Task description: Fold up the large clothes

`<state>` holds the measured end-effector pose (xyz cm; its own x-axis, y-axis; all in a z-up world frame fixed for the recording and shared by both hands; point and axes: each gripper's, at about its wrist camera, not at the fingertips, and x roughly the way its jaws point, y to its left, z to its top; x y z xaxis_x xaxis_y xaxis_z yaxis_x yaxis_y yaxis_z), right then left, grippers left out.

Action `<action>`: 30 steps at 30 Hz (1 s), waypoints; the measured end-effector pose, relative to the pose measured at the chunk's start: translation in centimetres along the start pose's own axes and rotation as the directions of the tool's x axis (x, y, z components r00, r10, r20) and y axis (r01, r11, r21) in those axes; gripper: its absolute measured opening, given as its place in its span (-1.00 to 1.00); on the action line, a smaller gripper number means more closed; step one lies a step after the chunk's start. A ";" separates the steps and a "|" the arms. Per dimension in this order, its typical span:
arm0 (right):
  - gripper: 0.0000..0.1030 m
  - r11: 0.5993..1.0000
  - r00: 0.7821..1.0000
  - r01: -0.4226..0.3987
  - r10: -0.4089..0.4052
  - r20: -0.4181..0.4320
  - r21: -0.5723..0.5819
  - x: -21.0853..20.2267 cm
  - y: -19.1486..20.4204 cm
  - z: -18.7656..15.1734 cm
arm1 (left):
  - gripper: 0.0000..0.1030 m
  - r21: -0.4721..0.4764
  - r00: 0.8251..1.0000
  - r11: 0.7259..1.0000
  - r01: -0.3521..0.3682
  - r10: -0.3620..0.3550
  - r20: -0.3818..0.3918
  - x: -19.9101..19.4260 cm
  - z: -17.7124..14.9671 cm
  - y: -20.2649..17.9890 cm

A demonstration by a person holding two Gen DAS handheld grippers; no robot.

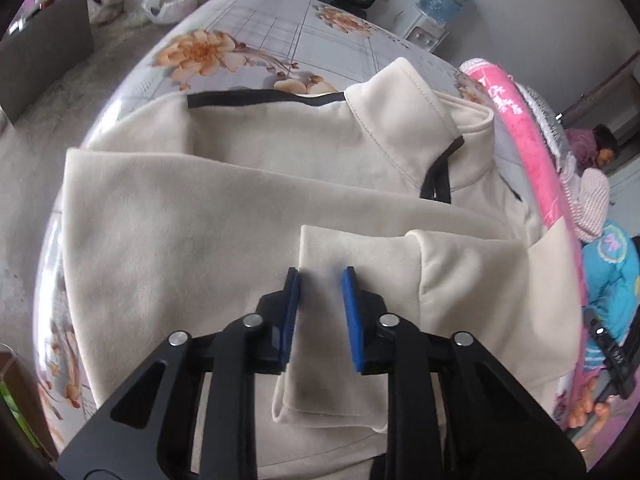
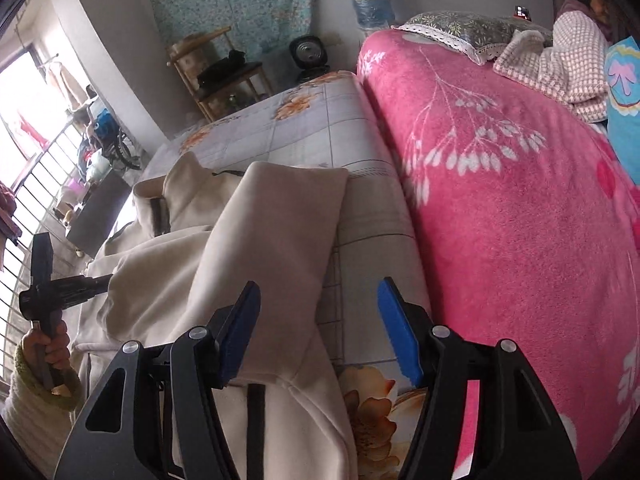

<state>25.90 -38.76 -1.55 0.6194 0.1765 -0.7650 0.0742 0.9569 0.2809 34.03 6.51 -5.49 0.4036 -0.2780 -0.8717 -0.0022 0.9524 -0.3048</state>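
Left gripper: the left gripper [image 1: 320,280] has its blue pads drawn close together on a folded cuff-like flap of the cream fleece jacket [image 1: 192,216]; the cloth runs between the pads and seems pinched, though a sliver of gap shows, so I judge it a light hold.
Right gripper: the right gripper [image 2: 318,320] stands wide open with nothing between its pads; one pad lies against the jacket's sleeve [image 2: 276,232], the other hangs over bare sheet.
Why so held: the left seems to pin the sleeve end in place on the body of the garment, while the right, jaws spread, looks ready to take the other sleeve or the hem beside it.
Where the jacket is: spread flat on the grey floral-printed bed sheet [image 1: 280,32], collar [image 1: 400,112] away from the left gripper, sleeves drawn in over the chest.
Jacket material: soft, brushed, thick fleece, matte cream, with black binding at the neck and a black zip pull [image 1: 438,184]; folds round off rather than crease.
Bedding: the sheet is thin, smooth cotton with orange blossoms and a grid; alongside it lies a fluffy pink blanket with white leaf sprays [image 2: 500,200], deep-piled.
Person's hand: a hand in a cream knitted cuff [image 2: 48,354] grips the left tool's black handle.
Stage, as I judge it: sleeves partly folded in; body fold not yet made.
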 end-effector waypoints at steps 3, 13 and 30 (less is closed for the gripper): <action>0.16 1.000 1.000 0.013 -0.013 0.008 -0.002 0.0 -0.5 0.2 | -0.91 0.072 0.999 0.997 -0.026 0.023 0.042 -0.8 0.0 -1.5; 0.38 0.893 0.999 0.034 -0.032 0.014 -0.448 -1.7 6.4 -4.2 | -0.94 0.017 0.933 0.998 -0.066 0.055 0.354 -12.9 0.7 1.4; -0.84 0.765 0.948 0.293 -0.309 0.073 -0.573 0.1 8.3 -6.6 | -0.93 -0.143 0.965 0.973 0.179 -0.146 0.217 -9.4 -2.1 6.8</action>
<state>21.41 -29.27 -3.14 0.6215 -0.1448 -0.7699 -0.2096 0.9162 -0.3416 28.25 15.35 -0.20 0.5888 -0.3802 -0.7132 -0.0605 0.8592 -0.5080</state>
